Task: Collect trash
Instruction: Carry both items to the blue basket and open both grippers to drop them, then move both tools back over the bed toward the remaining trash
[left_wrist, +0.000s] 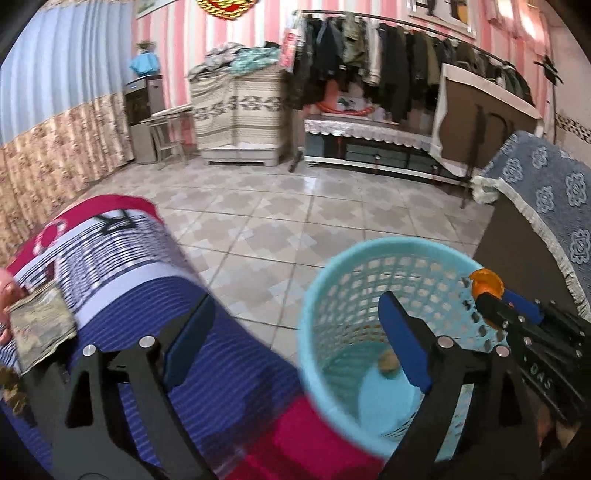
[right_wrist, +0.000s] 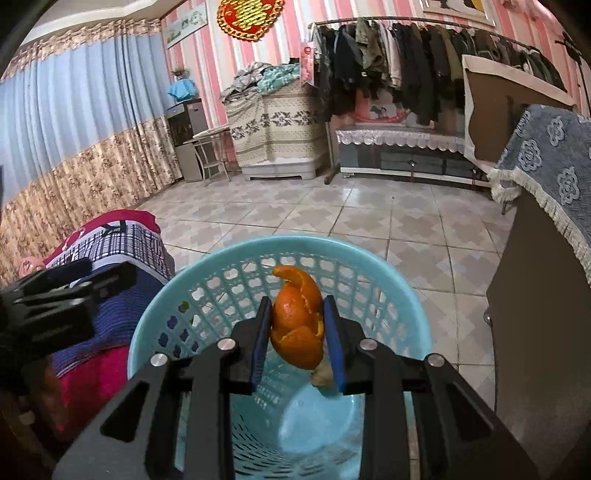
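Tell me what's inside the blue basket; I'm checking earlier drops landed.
One small brownish scrap lies on the floor of the blue basket. The grippers' fingers cover part of the floor.

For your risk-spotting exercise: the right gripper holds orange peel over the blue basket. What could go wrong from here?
1. The orange peel is curled and ragged; on release it might cling to a blue pad rather than drop.
2. The right gripper sits low near the basket's light mesh wall; a nudge could tip it.
3. The open left gripper hovers close beside the basket rim, and the two grippers could collide.
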